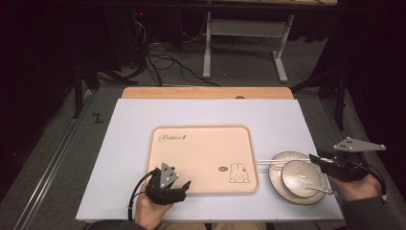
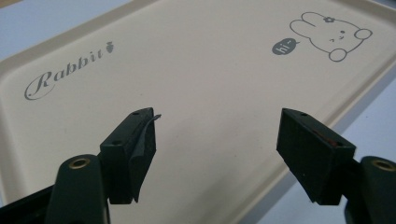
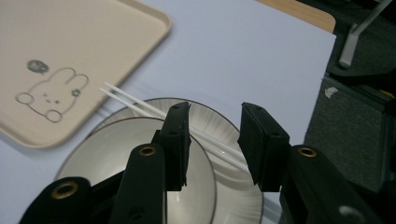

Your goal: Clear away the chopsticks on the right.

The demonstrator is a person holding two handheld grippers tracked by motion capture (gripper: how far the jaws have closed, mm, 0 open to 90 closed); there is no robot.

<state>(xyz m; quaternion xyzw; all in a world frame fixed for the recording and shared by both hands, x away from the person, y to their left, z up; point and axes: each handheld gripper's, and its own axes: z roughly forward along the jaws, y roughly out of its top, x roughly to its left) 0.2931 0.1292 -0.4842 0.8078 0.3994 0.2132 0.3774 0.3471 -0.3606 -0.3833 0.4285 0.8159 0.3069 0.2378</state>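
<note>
Right gripper (image 3: 212, 140) hovers half open just above the chopsticks (image 3: 140, 105), which lie across the plate's (image 1: 277, 177) far rim behind the bowl (image 1: 300, 176) stacked on it; nothing is gripped yet. Left gripper (image 2: 217, 140) stands wide and empty over the near edge of the tray (image 2: 210, 84), which is bare. Judged stage: early, with plate, bowl and chopsticks all resting on the worktop (image 1: 206, 112) beside the tray, and every pick and transfer outstanding.

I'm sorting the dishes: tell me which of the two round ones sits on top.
The bowl, the smaller, deeper dish, sits inside the wider flat plate, whose rim rings it; the white chopsticks rest across that plate.
</note>
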